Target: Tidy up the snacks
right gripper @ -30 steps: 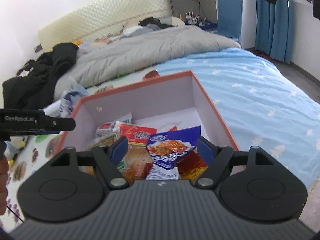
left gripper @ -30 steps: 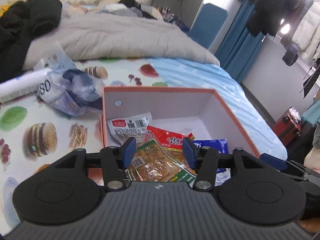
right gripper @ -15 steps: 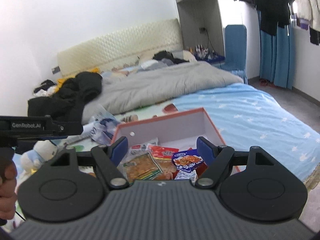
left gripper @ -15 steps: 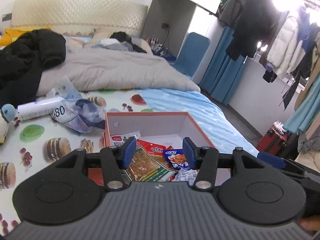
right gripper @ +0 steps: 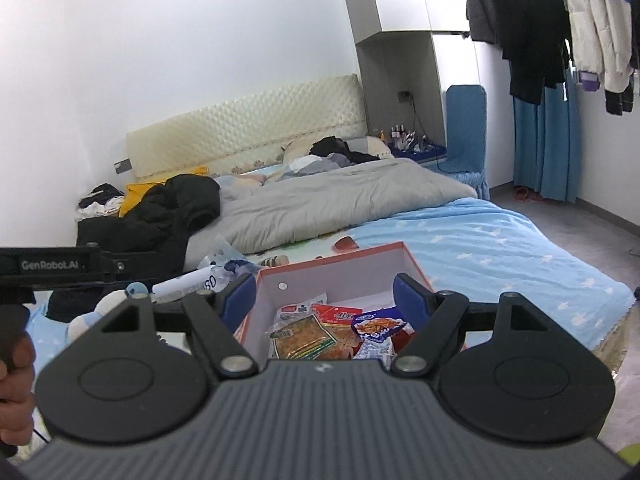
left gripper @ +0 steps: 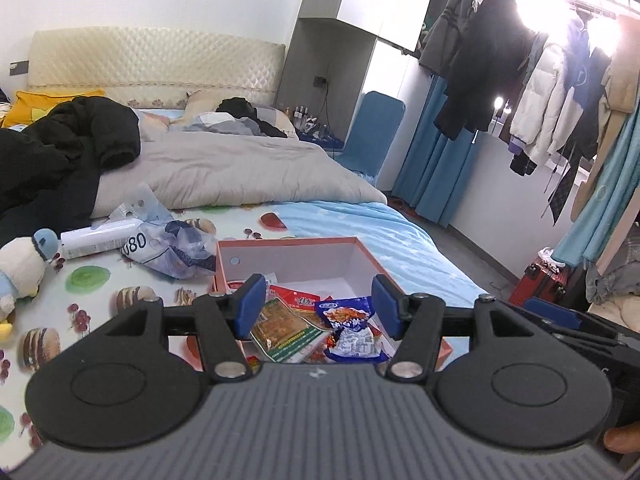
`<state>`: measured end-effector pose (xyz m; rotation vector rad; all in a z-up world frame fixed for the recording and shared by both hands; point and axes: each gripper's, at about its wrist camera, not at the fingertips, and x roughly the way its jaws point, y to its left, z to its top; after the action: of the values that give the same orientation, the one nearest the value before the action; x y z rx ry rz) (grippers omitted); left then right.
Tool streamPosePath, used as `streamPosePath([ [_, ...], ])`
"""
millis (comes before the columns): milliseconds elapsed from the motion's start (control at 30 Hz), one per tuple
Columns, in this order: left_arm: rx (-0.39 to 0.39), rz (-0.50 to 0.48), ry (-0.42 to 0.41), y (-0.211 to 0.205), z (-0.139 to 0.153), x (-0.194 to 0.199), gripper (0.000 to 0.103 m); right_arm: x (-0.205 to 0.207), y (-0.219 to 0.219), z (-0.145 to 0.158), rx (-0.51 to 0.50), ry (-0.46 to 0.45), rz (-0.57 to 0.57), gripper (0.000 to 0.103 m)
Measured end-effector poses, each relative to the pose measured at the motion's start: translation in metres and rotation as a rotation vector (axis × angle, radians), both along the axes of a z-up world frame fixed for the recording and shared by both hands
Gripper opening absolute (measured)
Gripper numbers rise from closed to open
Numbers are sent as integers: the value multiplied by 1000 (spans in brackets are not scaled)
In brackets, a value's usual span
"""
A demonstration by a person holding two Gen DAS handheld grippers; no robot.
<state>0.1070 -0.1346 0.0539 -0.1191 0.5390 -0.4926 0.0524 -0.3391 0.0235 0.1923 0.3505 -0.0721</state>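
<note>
From the left wrist, the left gripper [left gripper: 318,306] hangs above the bed [left gripper: 400,236] with its jaws released and nothing between them; they have just been opening further; beyond the blue pads [left gripper: 250,306] lies the orange-edged box [left gripper: 288,258], set on the bedsheet near the foot of the bed, with the snack packets [left gripper: 316,326] heaped inside it, a green-edged packet beside a blue one and a red one behind; left of the box lie a crumpled plastic bag [left gripper: 176,250], a white bottle [left gripper: 100,238] and a plush toy [left gripper: 24,268]; a grey duvet [left gripper: 232,172] and a black coat [left gripper: 60,152] sit farther back.

From the right wrist, the right gripper [right gripper: 326,300] is also released and empty, its jaws wide apart over the same box [right gripper: 340,274]; the packets [right gripper: 336,334] rest on the box floor; the left gripper's body [right gripper: 60,266] shows at the left edge, gripped by a hand [right gripper: 14,392].
</note>
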Motion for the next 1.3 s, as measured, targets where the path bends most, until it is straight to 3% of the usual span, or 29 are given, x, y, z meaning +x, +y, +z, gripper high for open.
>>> streamPosePath([
  [533, 30, 16, 11, 12, -22, -65, 64, -52, 20, -11, -26, -27, -47, 77],
  [900, 60, 41, 22, 13, -42, -65, 64, -50, 18, -43, -20, 27, -58, 77],
  [1300, 55, 38, 22, 15, -46, -65, 64, -53, 23, -48, -14, 34, -48, 77],
])
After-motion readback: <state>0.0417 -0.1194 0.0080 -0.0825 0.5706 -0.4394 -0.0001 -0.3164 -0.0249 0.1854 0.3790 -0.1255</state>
